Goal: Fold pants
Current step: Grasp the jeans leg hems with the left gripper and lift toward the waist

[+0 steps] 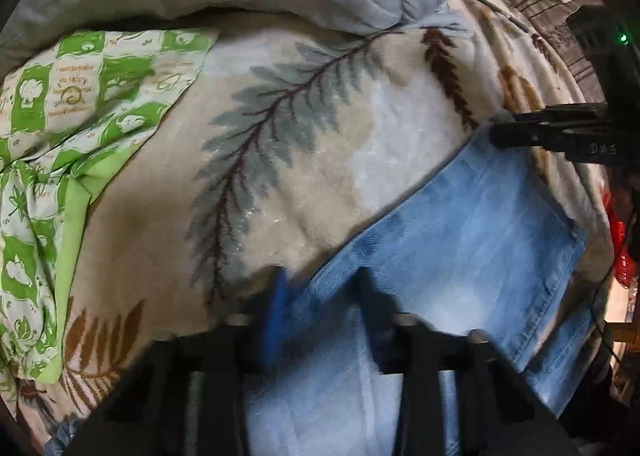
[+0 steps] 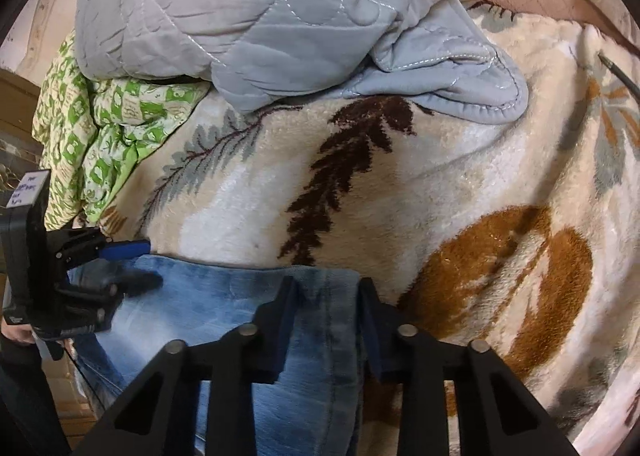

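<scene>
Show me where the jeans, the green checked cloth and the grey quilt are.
jeans (image 1: 472, 224), left wrist view, flat denim panel.
green checked cloth (image 1: 80, 96), left wrist view, printed upper part.
grey quilt (image 2: 240, 16), right wrist view, stitched top.

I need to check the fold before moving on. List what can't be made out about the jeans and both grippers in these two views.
- Jeans: waist and lower legs are cut off by the bottom edge in both views.
- Left gripper: blurred in its own view; whether its pads pinch denim is unclear.
- Right gripper: the hem lies between its fingers, but pad contact is hidden by the cloth.
- Blanket under the jeans: covered.
</scene>
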The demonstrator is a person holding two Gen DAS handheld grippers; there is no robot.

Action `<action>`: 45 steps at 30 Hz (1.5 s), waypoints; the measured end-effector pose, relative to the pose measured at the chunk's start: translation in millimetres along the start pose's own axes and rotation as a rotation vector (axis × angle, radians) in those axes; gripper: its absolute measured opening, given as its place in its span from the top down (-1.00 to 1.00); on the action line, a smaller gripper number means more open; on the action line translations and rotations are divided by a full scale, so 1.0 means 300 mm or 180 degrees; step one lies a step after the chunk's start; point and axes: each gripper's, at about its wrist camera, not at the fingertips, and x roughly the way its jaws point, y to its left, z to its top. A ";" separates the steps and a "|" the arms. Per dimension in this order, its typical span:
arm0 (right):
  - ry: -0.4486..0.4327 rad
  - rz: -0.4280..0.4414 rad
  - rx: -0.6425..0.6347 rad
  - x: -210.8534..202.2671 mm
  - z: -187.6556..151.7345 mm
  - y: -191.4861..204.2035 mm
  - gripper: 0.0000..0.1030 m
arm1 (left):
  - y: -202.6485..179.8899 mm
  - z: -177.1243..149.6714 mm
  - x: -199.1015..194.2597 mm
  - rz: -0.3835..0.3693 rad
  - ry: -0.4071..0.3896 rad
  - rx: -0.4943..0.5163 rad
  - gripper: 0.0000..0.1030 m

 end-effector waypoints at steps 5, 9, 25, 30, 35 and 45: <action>-0.0120 -0.0077 -0.0123 -0.025 -0.010 0.019 0.62 | -0.041 -0.010 -0.029 0.0188 -0.0038 0.0149 0.87; -0.0320 -0.0095 -0.0268 -0.075 -0.028 0.059 0.63 | -0.084 -0.043 -0.098 0.0333 -0.0213 0.0240 0.88; -0.1266 -0.0161 -0.1296 -0.555 -0.649 0.234 0.71 | -0.570 -0.632 -0.491 0.0913 -0.1427 0.0867 0.89; -0.1163 -0.0239 -0.1391 -0.534 -0.962 0.236 0.73 | -0.656 -0.826 -0.426 0.0899 -0.1570 0.0683 0.89; -0.0868 -0.0267 -0.1190 -0.427 -1.140 0.207 0.77 | -0.696 -0.951 -0.327 0.0775 -0.1581 0.0528 0.89; -0.0694 -0.0319 -0.0790 -0.409 -1.283 0.138 0.78 | -0.779 -1.028 -0.193 0.0478 -0.1398 0.0449 0.89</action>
